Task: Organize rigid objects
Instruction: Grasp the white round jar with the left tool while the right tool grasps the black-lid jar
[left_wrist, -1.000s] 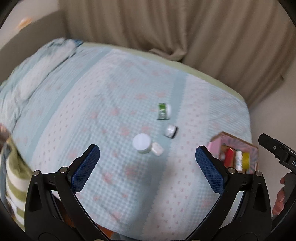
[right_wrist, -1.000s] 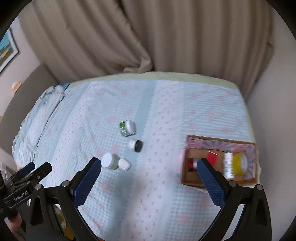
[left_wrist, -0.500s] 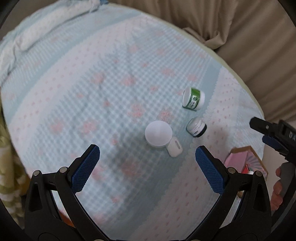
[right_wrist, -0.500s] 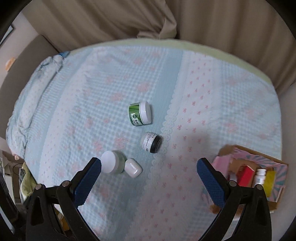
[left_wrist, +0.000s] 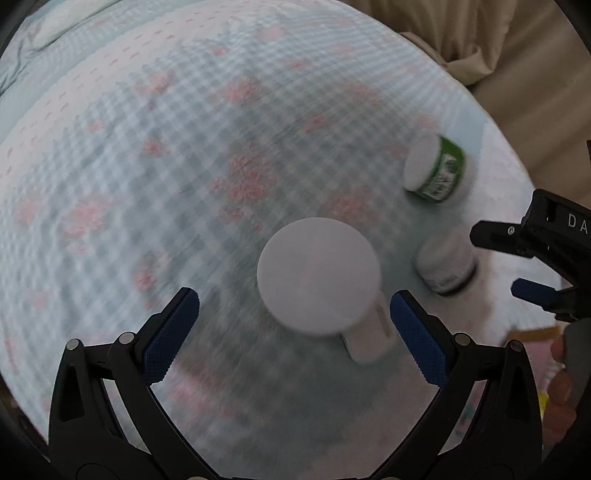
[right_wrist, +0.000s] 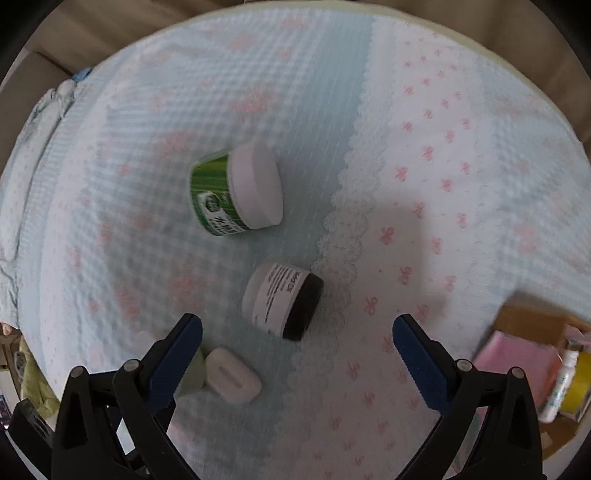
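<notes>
A puckered, woven cotton bedspread (right_wrist: 424, 192) edged in lace is lying matt beneath smooth plastic jars: a green-labelled jar (right_wrist: 236, 192) with a satin white lid, a paper-labelled jar (right_wrist: 282, 301) with a black cap. The tongs' (right_wrist: 297, 345) blue pads (right_wrist: 421, 363) are showing ribbed rubber on matt black plastic.

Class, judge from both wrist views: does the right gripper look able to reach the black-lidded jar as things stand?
Probably yes. The right gripper is open, and the black-lidded jar lies on its side just ahead of the fingertips with bare bedspread between; the white case sits aside.

Both grippers (left_wrist: 294, 325) (right_wrist: 297, 345) wide open
</notes>
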